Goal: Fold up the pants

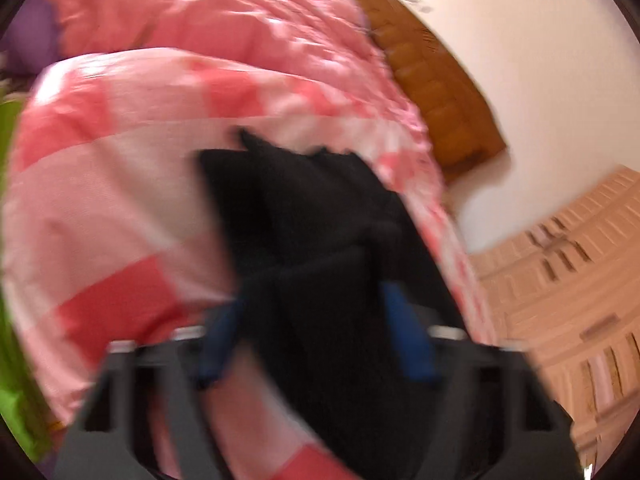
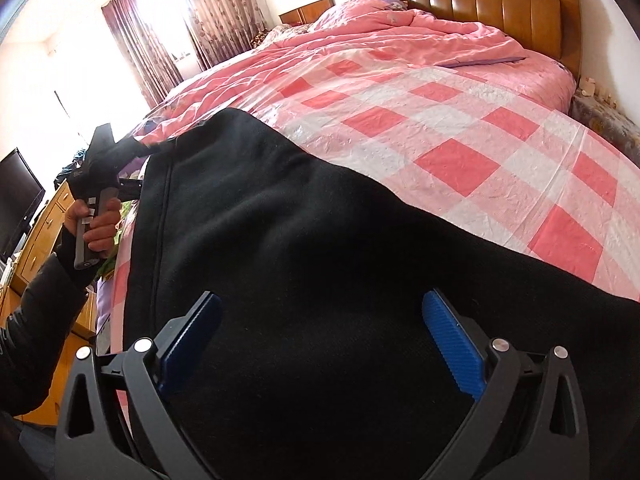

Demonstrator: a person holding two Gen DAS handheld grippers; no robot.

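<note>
**Lifting one edge of the pants for a fold**

My left gripper (image 1: 316,320) is pinching a corner of the black pants (image 2: 320,240); my right gripper (image 2: 320,344) is hovering spread wide, gripping nothing. One pair of pants is lying on the checked bedspread (image 2: 460,128). Judging next: right jaws closing on cloth, both carrying it across.

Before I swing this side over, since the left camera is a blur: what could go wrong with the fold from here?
1. The left gripper seems to pinch only a corner of the black pants; a fast swing could pull it free.
2. The right gripper is open above the fabric and holds nothing, so that side may drag or bunch.
3. The checkered plastic sheet looks slick; the pants may slide toward the bed edge.
</note>
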